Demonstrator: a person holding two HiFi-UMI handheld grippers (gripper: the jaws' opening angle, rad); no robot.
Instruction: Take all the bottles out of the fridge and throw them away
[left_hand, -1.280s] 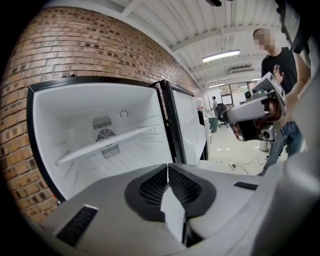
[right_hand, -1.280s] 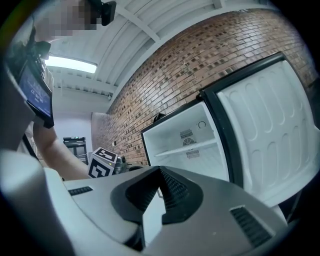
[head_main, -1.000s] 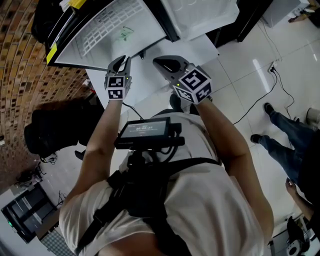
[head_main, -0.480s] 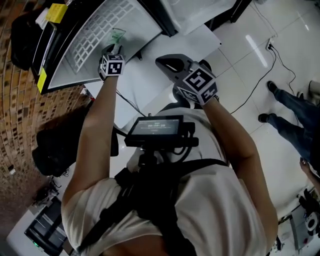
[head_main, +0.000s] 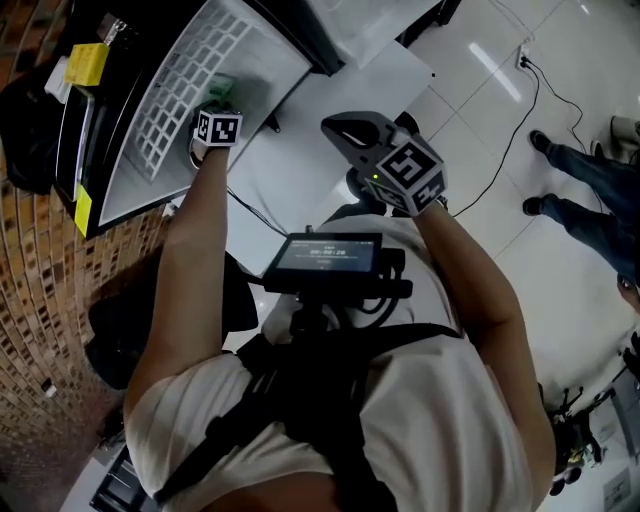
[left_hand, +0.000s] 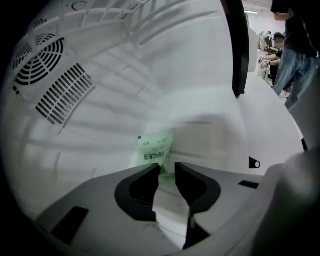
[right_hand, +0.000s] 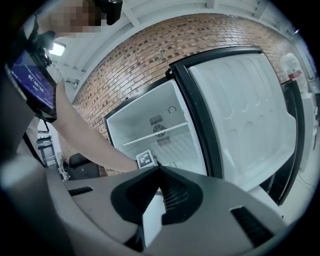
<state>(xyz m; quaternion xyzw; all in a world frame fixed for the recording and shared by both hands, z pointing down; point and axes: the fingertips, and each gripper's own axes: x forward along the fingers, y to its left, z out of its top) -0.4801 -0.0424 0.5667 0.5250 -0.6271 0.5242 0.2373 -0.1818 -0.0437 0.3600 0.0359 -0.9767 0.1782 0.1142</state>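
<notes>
- Left tongs (left_hand: 167, 169) are deep in the fridge (left_hand: 125, 100), jaws just closing, a gap left, nothing pinched.
- Green-labelled bottle (left_hand: 158, 149) sits just beyond their tips.
- Right tongs (right_hand: 159, 172) are clenched empty, outside the fridge.

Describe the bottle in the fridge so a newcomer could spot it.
Start at the open white fridge by the brick wall. Inside, below the shelf, sits one bottle. Its pale green label is the only colour in there.
</notes>
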